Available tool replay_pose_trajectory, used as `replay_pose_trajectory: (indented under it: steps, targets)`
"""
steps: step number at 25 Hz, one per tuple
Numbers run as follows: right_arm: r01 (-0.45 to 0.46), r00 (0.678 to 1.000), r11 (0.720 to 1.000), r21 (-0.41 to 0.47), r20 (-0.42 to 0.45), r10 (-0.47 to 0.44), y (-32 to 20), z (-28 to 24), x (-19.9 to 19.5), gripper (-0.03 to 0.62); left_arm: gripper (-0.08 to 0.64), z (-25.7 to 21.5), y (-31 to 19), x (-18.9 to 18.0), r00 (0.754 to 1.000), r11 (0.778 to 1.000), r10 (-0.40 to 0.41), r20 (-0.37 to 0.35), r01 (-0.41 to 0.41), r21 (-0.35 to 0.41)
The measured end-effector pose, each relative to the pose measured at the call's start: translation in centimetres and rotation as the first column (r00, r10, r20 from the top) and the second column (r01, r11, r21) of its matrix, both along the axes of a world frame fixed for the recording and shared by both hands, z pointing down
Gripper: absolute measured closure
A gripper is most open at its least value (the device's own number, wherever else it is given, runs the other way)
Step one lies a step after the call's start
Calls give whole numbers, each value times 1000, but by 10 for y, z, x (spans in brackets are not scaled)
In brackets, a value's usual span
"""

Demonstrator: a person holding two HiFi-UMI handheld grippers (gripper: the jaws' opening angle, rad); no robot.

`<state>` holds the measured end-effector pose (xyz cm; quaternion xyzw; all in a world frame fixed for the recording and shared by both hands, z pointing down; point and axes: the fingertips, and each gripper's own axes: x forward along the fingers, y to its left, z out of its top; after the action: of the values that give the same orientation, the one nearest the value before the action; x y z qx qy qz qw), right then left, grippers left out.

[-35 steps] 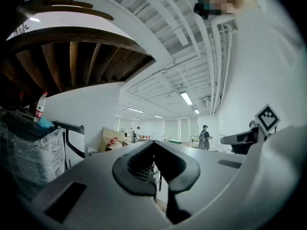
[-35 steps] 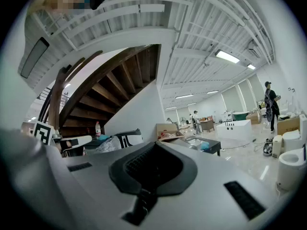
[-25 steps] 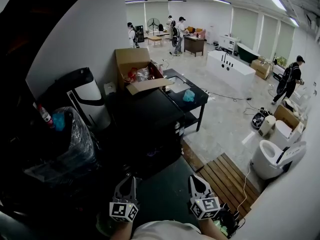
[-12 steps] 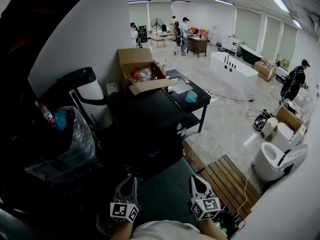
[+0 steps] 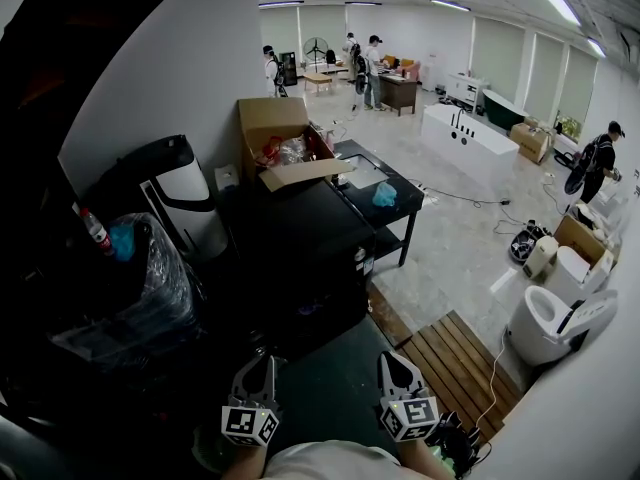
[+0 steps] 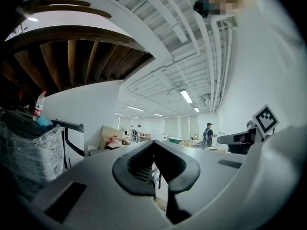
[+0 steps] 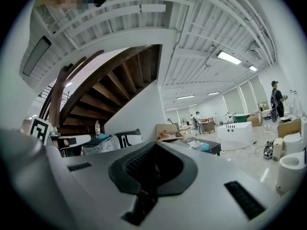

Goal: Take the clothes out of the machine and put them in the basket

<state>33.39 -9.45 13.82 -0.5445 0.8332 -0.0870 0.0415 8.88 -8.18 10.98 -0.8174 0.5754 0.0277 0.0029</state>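
Observation:
My left gripper (image 5: 258, 361) and right gripper (image 5: 394, 359) are held side by side at the bottom of the head view, pointing level and forward over a dark floor. In the left gripper view the left gripper (image 6: 153, 144) has its jaws together at the tips, with nothing between them. The right gripper (image 7: 154, 147) is shut and empty in the right gripper view. I cannot make out a machine, clothes or a basket in any view. A dark low cabinet (image 5: 300, 253) stands just ahead of both grippers.
A plastic-wrapped bundle (image 5: 140, 288) with a bottle (image 5: 90, 230) stands at the left under a staircase. Behind the cabinet are an open cardboard box (image 5: 275, 133) and a black table (image 5: 378, 190). To the right are wooden floor slats (image 5: 455, 358), a white toilet (image 5: 545, 318) and several people.
Both grippers have kept still. The head view has drifted slightly, and the person at the far right has shifted a little.

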Motion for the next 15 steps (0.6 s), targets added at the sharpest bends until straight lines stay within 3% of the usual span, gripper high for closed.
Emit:
replay_pose_trajectory:
  steps: [2,4,12,15]
  targets:
    - [3,1000,1000,-2,3,-3,-1,0,2,560,543,0,0,2,1000,1000,0,1,0,-3]
    - [5,1000,1000,-4,9,-5,-1,0,2,485,543,1,1,4,1000,1000,1,-2,-1,-5]
    - [37,999,999,2,26,-37,-1,-1,-1,366,543,2,3,3,1000,1000,-8,-11,8,-13]
    - [41,999,999,6,34,-42,0,-2,-1,286,543,2,3,2,1000,1000,-11,-10,11,-13]
